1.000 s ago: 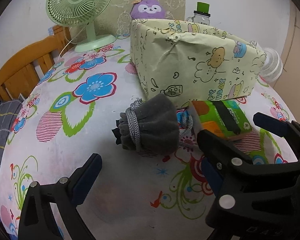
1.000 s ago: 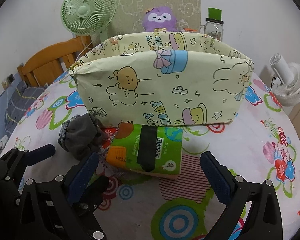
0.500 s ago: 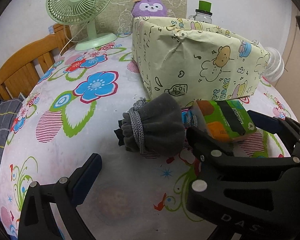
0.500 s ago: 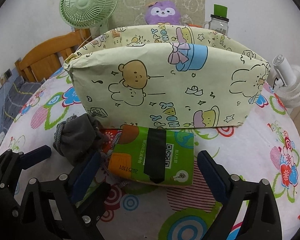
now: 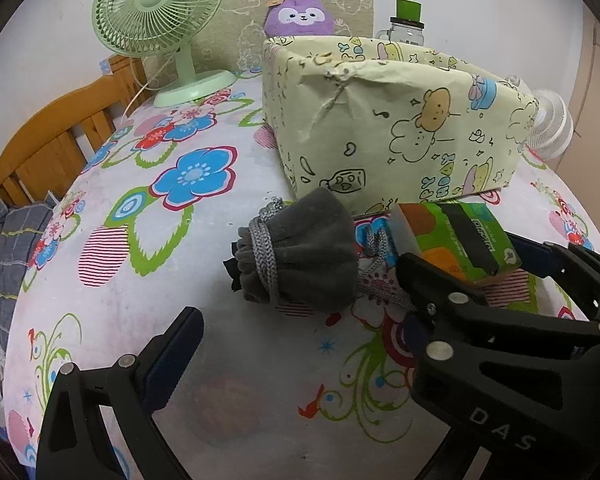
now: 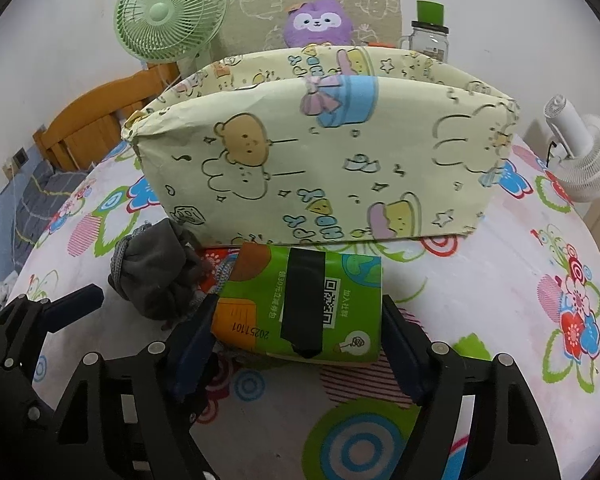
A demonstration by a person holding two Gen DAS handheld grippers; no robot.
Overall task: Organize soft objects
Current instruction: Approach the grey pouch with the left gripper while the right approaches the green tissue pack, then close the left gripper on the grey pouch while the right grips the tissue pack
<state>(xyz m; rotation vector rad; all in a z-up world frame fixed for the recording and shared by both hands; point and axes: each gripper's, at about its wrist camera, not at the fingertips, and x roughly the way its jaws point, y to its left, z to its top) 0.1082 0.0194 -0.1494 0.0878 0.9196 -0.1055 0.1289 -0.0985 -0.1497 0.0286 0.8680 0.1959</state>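
Floral-printed cloth, white with blue, red and green flowers, covers the desk [image 5: 148,264], the largest surface in both views. On it stands a pale yellow fabric storage box [image 6: 324,168] with cartoon bear and cake prints, open at the top, its near wall creased at the left corner. Behind the box, against the wall, are a green desk fan [image 5: 160,20], a purple plush toy [image 6: 318,22] and a glass jar with a green lid [image 6: 428,32]; a white fan [image 6: 584,160] sits at the desk's right edge, and a wooden bed frame [image 5: 56,136] shows past the left edge. In front of the box lies a green tissue pack [image 6: 304,304] with a black strip and a printed code on top, its far edge just beside the box's base. The right gripper [image 6: 300,344] straddles this pack: its jaws have just been closing, and the blue pads now sit against the pack's two short sides (whether they press firmly cannot be told, as the pack shows no dent). Left of the pack, touching it, lies a grey drawstring pouch [image 5: 304,252], its knitted cord wound round the neck and trailing under the pack. The left gripper [image 5: 300,336] hangs wide open near the pouch with nothing between its jaws, only one finger [image 5: 176,344] fully visible.
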